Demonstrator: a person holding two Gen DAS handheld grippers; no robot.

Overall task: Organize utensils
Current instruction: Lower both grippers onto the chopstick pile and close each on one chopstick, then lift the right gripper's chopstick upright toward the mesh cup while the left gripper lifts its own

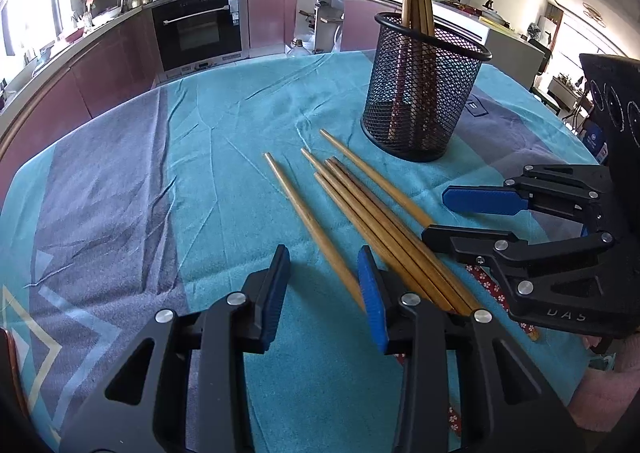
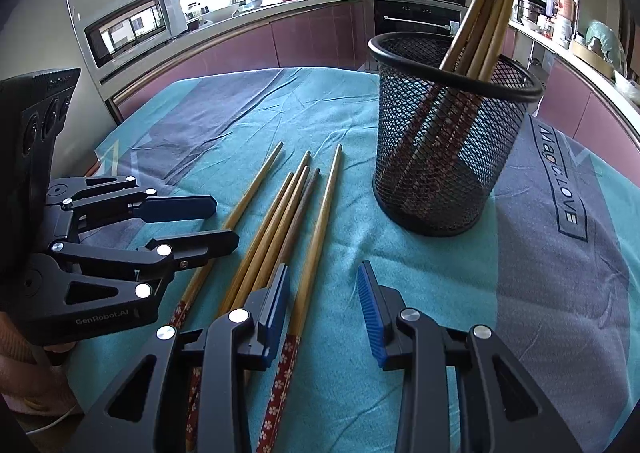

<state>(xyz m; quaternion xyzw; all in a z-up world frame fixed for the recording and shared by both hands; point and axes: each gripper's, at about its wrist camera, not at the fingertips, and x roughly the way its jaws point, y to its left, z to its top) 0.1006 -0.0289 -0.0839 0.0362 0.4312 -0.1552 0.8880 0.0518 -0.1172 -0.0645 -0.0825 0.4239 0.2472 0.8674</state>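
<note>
Two hand-held grippers over a desk (image 1: 120, 181) covered with a teal and grey cloth (image 2: 400, 261). The left gripper (image 1: 322, 285) hangs with its blue-padded jaws partly apart; nothing is between the pads. One loose chopstick (image 1: 308, 221) runs under the gap, passing close beside the right-hand pad, but the pads do not press on it. The right gripper (image 2: 324, 305) is likewise partly open and holds nothing; bare cloth lies between its pads, and the outermost loose chopstick (image 2: 320, 225) passes just beside its left pad.

Six wooden chopsticks (image 1: 384, 229) lie flat on the cloth, fanned with their thin tips pointing away from both grippers. Four lie bundled side by side, touching; one lies apart on each flank. Their thick ends, patterned red with small flowers (image 2: 280, 385), point toward the grippers and pass beneath them.

Ahead of the grippers, beyond the chopstick tips, a black wire-mesh cup (image 1: 424, 89) stands upright on the cloth. From the left gripper it lies forward and to the right; from the right gripper, forward and slightly right. Several chopsticks (image 2: 484, 9) already stand in it, leaning against its rim.

In each view the other gripper appears at the side, near the thick ends of the loose chopsticks. A fitted kitchen with an oven (image 1: 200, 29) fills the background.
</note>
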